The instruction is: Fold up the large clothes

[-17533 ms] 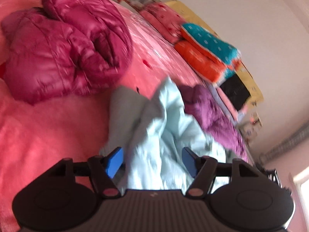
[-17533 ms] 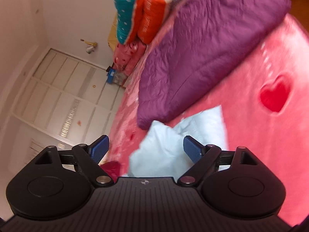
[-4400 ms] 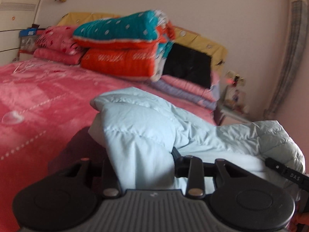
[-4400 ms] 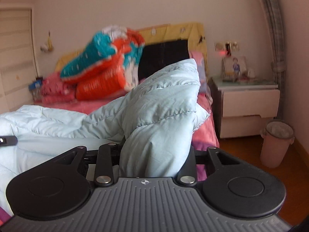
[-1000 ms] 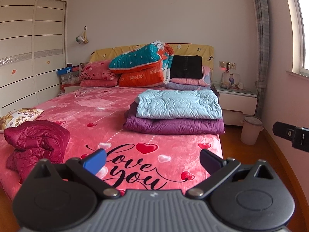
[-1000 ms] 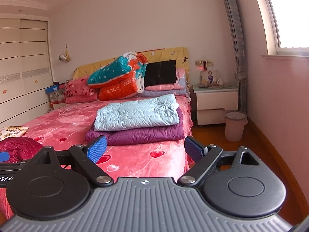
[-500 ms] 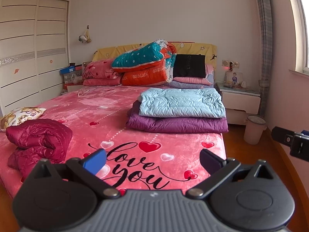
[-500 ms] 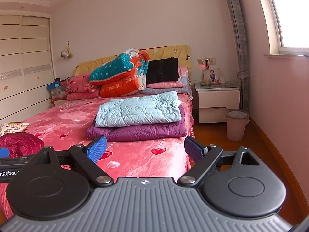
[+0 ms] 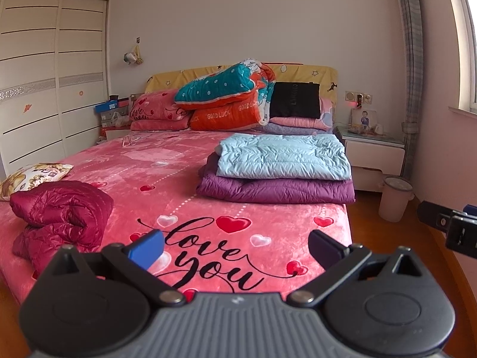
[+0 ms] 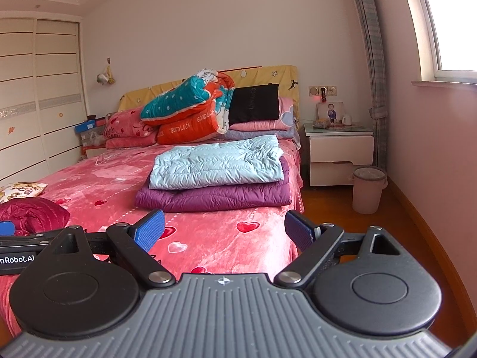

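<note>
Left gripper: jaws spread wide, nothing between the blue pads, held off the foot of the bed
Right gripper: jaws also wide apart and empty, level with the left one; its tip shows at the right edge of the left wrist view
Bed cover: pink plush with red hearts and black "love you" script, straight ahead of and just below both pairs of fingers
Crimson jacket: crumpled and unfolded, ahead and to the left of the left gripper, near the bed's left edge
Patterned cushion: just beyond the crimson jacket, further left
Purple jacket: folded flat, ahead and slightly right of the left gripper, by the bed's right edge
Light blue jacket: folded, lying on top of the purple jacket, a little smaller than it
Waste bin: on the wooden floor to the right of the right gripper, beside the bed; a liner is folded over its rim, contents cannot be told
Nightstand: beyond the bin, small items and a framed photo on top
Quilts and pillows: stacked at the far headboard
Wardrobe: far left wall
</note>
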### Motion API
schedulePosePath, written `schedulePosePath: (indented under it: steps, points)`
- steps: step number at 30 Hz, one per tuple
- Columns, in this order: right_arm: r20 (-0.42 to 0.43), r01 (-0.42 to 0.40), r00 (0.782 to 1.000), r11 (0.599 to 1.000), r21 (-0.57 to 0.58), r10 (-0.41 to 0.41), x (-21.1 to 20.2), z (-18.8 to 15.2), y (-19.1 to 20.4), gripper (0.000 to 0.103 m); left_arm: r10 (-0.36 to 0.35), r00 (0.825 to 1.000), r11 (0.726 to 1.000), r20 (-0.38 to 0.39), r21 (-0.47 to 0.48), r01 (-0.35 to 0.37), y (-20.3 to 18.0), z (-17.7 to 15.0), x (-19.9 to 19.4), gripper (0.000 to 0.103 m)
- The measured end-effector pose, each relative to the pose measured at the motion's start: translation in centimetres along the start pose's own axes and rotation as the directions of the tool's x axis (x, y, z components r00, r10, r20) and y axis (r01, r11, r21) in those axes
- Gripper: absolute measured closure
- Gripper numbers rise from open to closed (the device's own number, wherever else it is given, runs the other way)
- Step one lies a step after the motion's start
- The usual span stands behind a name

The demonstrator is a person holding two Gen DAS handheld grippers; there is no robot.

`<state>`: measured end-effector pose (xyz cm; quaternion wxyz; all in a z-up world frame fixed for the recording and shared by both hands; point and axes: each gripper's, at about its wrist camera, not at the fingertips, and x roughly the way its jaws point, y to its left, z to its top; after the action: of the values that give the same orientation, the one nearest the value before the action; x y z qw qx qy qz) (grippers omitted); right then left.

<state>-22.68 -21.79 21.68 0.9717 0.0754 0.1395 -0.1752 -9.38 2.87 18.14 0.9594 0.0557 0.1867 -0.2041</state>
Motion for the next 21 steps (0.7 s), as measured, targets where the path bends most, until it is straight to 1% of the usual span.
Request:
schedulePosePath:
  steps: [11,21]
  points:
    - [-0.014,-0.001,1.000,1.000,-0.005,0.001,0.7,-0.3,-0.6,0.000,0.012,1.000,1.000,-0.002,0.002,-0.012,0.0,-0.2,0.4,0.001]
    - [-0.026,-0.016,1.000,1.000,-0.005,0.016,1.4,-0.4,-0.8,0.000,0.041,0.999,0.999,-0.009,0.004,-0.041,-0.2,-0.4,1.2,0.001]
